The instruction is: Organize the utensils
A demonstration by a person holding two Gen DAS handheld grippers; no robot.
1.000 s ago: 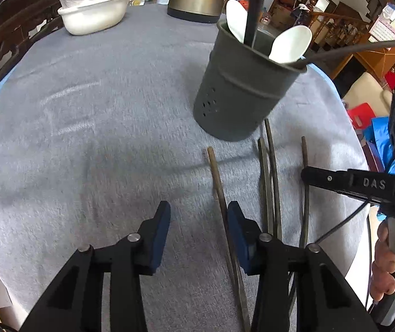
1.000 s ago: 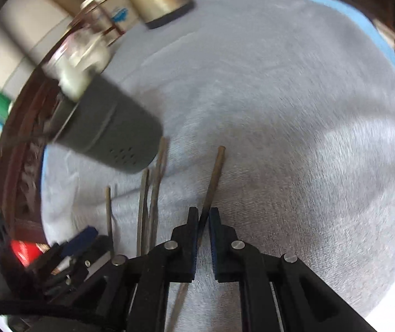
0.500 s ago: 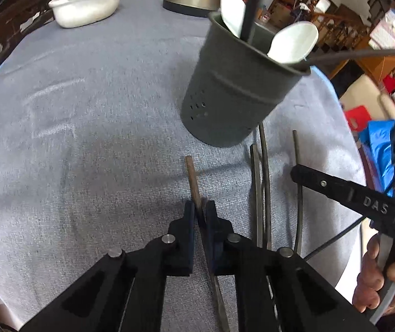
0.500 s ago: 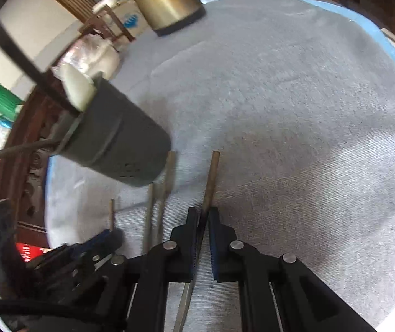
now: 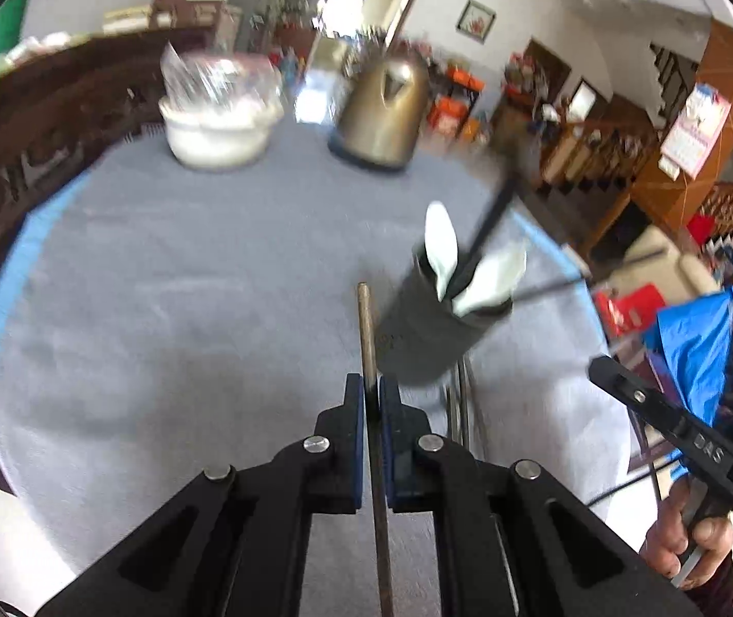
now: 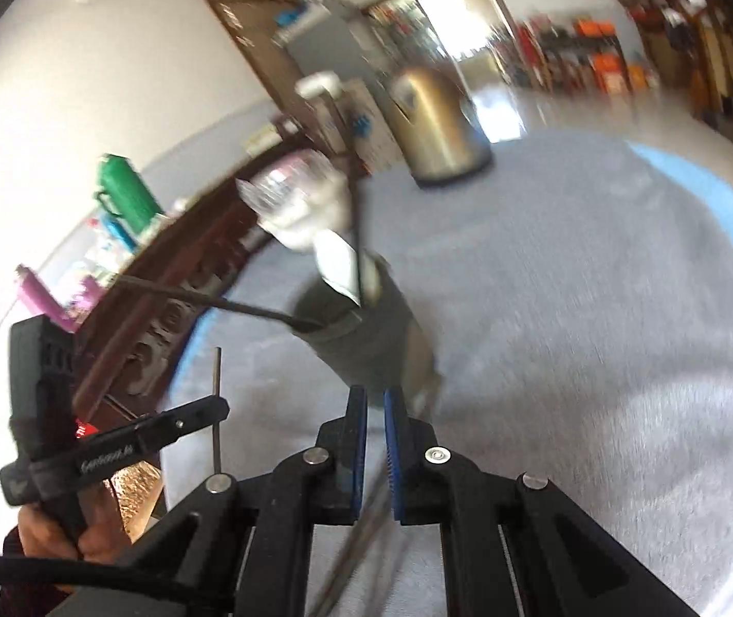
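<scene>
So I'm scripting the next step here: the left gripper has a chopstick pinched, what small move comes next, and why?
Probably carry the chopstick right and up over the rim of the dark holder, then tip it in. The left gripper is shut on it, clear of the cloth, and the holder beside its tip already stands spoons upright.

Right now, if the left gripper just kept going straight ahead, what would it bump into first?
Probably nothing soon: the left gripper, shut on a chopstick, points just left of the holder, over bare tablecloth. Depth is unclear.

Both wrist views low over table (image 5: 161,283), facing holder (image 5: 428,339), shared
</scene>
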